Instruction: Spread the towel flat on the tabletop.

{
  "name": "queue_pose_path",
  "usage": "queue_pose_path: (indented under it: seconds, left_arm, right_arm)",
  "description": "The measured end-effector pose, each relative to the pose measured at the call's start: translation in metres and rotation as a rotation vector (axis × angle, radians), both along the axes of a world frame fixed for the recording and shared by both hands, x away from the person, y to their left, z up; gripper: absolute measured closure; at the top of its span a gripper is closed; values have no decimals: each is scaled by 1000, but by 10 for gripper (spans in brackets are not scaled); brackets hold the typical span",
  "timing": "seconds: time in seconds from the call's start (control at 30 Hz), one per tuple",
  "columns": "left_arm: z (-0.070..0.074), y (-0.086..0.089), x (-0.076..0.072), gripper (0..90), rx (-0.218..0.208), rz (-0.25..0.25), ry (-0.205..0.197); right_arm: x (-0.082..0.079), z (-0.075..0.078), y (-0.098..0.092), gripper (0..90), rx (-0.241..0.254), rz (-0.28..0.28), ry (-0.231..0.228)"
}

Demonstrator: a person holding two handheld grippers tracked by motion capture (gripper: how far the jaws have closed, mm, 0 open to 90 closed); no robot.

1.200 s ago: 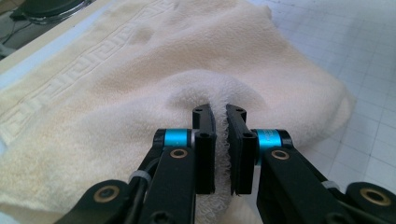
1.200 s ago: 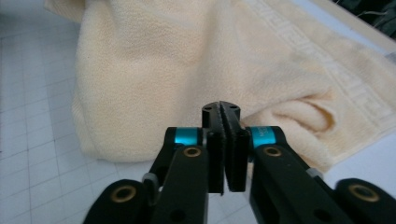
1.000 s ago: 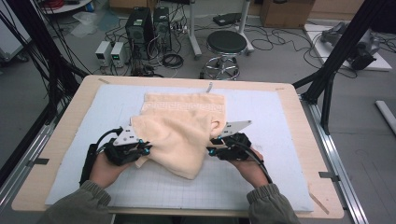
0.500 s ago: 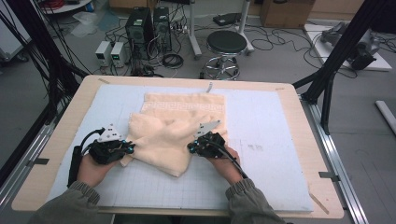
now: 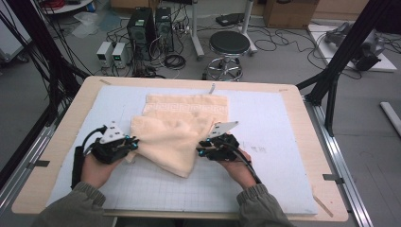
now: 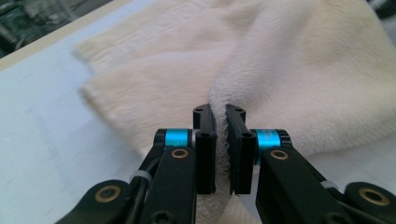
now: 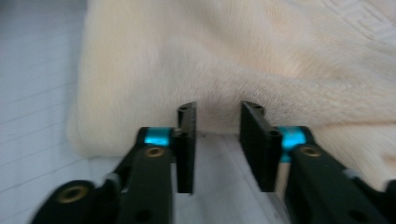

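Now | left gripper point(image 6: 220, 122) fingers pinch towel point(image 5: 177, 132) edge | right gripper point(image 7: 218, 116) fingers just opened, towel ahead

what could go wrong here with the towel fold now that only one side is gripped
1. The left gripper is shut on the towel edge, while the right gripper, whose jaws have just been opening, stands open with nothing between its pads. Any pull from the left alone would likely drag the fold askew.
2. The folded layer already lies crooked over the lower one, so the edges may not line up.
3. The right gripper sits close to the towel's edge and could nudge or rumple it on its next move.
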State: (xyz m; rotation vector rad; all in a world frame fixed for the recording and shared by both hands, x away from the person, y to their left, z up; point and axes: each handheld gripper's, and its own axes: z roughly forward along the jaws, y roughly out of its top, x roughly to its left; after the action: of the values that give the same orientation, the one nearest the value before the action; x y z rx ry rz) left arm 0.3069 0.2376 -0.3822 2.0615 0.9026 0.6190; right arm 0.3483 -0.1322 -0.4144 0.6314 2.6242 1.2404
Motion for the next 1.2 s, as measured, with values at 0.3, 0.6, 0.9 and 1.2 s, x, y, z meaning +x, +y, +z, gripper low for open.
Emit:
queue_pose_path:
  seconds: [0.3,0.6,0.9,1.2]
  left_arm:
    - [-20,27,12,829,-21,71,66]
    - [-18,14,6,829,0,15,56]
    - [8,-20,-6,829,-3,-95,-7]
    - [32,-64,-25,829,-38,-240,-59]
  right_arm:
    - [14,-23,48,704,-40,-42,-75]
    - [17,-11,32,898,-36,-32,-19]
    - [-2,35,-14,900,16,-35,-78]
    - [-38,94,-72,900,52,-83,-165]
